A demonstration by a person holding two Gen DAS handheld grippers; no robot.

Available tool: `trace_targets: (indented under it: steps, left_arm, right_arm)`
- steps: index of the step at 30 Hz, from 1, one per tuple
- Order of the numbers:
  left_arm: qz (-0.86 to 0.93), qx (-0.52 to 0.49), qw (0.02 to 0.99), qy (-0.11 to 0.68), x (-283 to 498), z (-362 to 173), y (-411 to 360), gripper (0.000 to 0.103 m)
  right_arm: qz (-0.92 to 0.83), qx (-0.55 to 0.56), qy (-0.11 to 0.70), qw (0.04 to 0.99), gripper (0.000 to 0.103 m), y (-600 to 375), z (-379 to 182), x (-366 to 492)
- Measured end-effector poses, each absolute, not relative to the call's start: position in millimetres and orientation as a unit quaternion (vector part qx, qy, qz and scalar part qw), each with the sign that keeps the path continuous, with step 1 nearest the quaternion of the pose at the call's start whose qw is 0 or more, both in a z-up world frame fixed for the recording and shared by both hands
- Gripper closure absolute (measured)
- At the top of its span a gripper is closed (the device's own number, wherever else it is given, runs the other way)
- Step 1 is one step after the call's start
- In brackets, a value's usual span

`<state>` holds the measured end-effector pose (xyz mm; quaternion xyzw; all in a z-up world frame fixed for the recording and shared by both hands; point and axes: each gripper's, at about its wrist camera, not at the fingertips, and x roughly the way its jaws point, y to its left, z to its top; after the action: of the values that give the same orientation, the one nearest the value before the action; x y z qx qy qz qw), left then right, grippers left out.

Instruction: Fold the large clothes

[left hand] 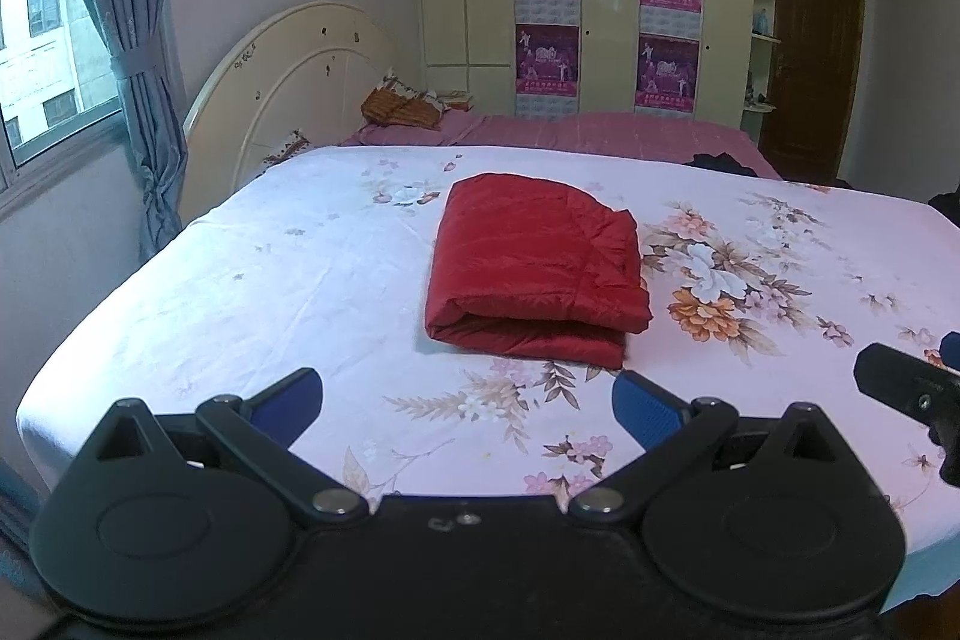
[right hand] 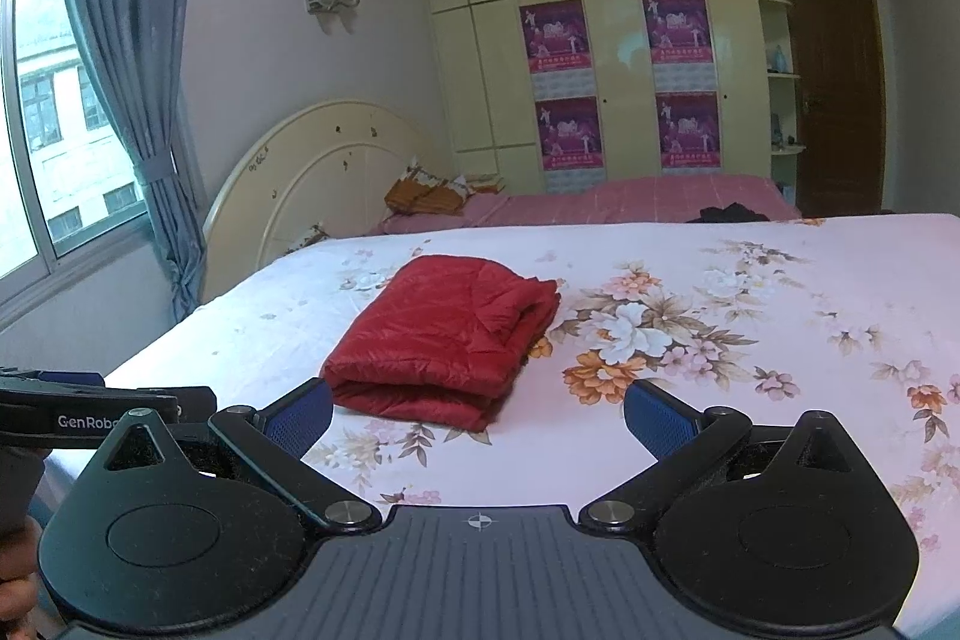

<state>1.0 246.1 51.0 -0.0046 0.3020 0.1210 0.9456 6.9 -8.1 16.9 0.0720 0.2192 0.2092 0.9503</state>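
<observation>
Shiny, perhaps quilted red jacket, glossy wardrobe

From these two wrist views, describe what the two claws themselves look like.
The left claw and the right claw look alike: matte black linkage arms on round black housings with silver pivot pins, ending in blue ribbed fingers. The right one's base plate is grey and grooved with a small crosshair mark. White "GenRobo" lettering shows on the left claw's side. No cables are visible.

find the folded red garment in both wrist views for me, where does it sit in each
Left wrist view: the folded red garment lies just right of centre on the floral bedsheet, beyond the open left gripper.
Right wrist view: it lies left of centre, just past the open right gripper.
Shared landmark: the big white flower print lies right of the garment in both.
</observation>
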Motion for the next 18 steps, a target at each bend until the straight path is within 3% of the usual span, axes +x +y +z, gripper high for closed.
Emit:
trace_targets:
  steps: [18]
  left_arm:
    - [0.127,-0.006,0.943,0.308,5.0,47.9,247.9,0.0]
  right_arm:
    - [0.215,0.073,0.225,0.948,0.001,-1.9,18.9,11.2]
